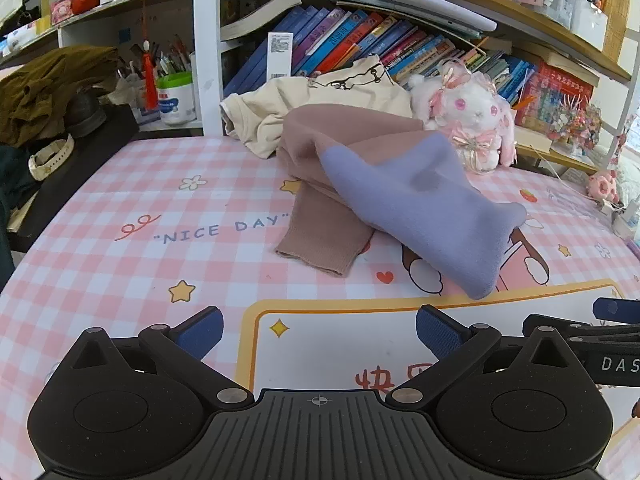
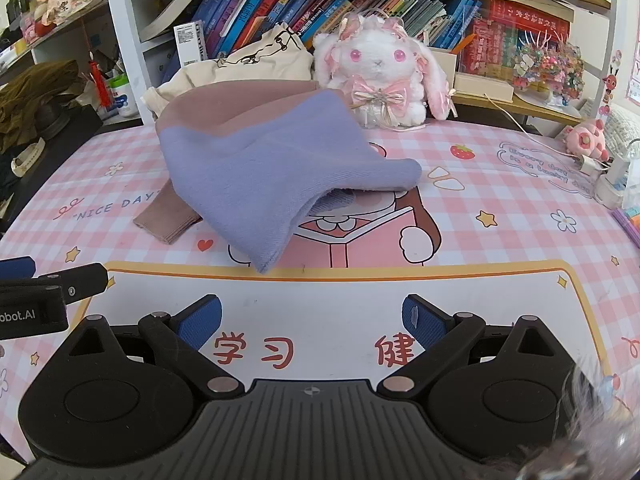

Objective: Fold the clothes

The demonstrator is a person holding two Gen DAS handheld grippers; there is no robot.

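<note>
Left gripper [image 1: 319,330] spread wide, blue-padded fingers [image 1: 202,334] empty, hovering above the white, orange-bordered panel of the pink checked desk mat [image 1: 120,200]. Right gripper [image 2: 312,318] likewise wide apart, blue pads [image 2: 426,322] holding nothing, just beside the left one. Ahead of both, lying crumpled on the mat: soft knit sweater in lilac and dusty pink [image 2: 260,168], lilac part draped toward the grippers, one pink sleeve [image 1: 320,236] stretched out flat at the left. Behind it, a rumpled cream garment with a black line drawing [image 1: 304,96]. Beside that, a white plush rabbit with pink bows [image 2: 380,72], propped against shelves of books [image 1: 360,40].
</note>
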